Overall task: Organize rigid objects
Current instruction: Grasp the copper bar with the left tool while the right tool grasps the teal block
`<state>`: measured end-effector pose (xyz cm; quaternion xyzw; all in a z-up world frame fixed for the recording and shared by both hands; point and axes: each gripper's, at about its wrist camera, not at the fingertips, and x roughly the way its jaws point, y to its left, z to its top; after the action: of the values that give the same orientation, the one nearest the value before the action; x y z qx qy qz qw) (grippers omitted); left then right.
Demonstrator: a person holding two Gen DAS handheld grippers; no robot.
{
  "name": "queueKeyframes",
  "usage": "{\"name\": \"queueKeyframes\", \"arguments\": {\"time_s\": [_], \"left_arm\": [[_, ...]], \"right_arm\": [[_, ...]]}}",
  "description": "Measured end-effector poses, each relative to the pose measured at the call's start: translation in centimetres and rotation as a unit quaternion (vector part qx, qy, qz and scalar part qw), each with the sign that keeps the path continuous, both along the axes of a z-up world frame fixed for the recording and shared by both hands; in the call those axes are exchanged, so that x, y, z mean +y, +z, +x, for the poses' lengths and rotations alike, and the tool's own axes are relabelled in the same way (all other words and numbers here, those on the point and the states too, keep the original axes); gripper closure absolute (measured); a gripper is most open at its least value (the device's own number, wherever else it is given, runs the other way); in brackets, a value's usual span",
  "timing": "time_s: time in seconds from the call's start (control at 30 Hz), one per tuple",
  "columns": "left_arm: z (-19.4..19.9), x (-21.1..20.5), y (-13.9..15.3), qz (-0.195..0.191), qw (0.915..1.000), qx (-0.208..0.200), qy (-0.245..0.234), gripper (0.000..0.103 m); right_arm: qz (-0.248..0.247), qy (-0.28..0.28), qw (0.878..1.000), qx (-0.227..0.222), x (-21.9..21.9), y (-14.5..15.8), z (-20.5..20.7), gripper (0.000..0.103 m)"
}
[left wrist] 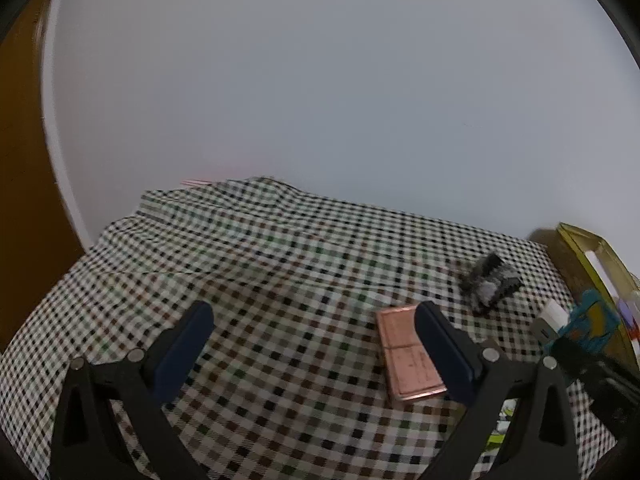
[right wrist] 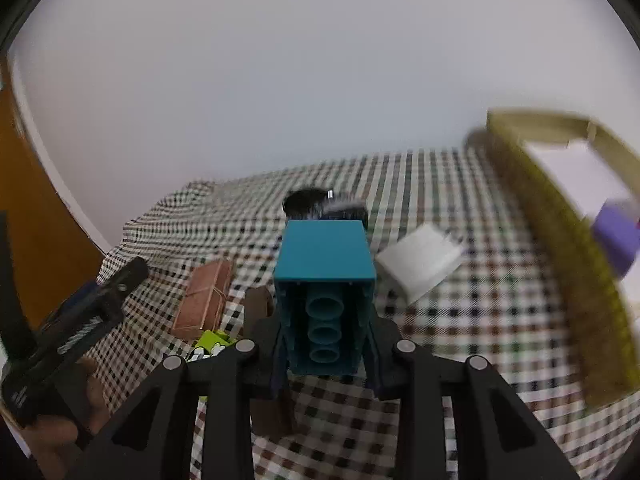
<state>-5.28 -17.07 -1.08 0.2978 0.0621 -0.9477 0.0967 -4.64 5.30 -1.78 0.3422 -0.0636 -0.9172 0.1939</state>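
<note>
On the table cloth the flat box lies just inside the right finger of the left gripper. Behind it, to the right, lies the furry thing, and further right stands the tray. In the right wrist view the brick sits between the jaws of the right gripper, before the furry thing. The white piece lies right of the brick, and the tray is further right.

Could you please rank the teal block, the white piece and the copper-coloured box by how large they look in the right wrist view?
1. teal block, largest, though it sits closest to the camera, clamped in the right tongs, so that is unsure.
2 and 3. copper-coloured box and white piece look about alike; I would not rank them.
</note>
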Motion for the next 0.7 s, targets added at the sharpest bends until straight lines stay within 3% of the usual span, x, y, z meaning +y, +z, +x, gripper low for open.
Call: {"name": "queueKeyframes", "arguments": {"time_s": [0.13,0.33,0.47,0.6,0.7], "left_arm": [[-0.6,0.3,-0.3,0.037,0.9986,-0.006,-0.036,0.003],[-2.9,2.4,-1.1,0.032,0.997,-0.047,-0.052,0.011],[-4.7,3.9,-2.1,0.023,0.9943,-0.089,-0.053,0.031],[-5.7,4.2,-3.3,0.028,0.9899,-0.13,-0.049,0.036],[-5.7,4.2,-3.5,0.027,0.9894,-0.135,-0.047,0.04]], "right_arm": [[0.05,0.0,0.998,0.049,1.4,0.7,2.8,0.069],[0.069,-0.017,0.992,0.106,3.5,2.1,6.0,0.069],[0.068,-0.008,0.992,0.108,3.1,2.3,6.4,0.069],[0.07,-0.001,0.991,0.111,1.9,2.4,5.7,0.069],[0.068,0.001,0.992,0.106,1.6,2.4,5.8,0.069]]}}
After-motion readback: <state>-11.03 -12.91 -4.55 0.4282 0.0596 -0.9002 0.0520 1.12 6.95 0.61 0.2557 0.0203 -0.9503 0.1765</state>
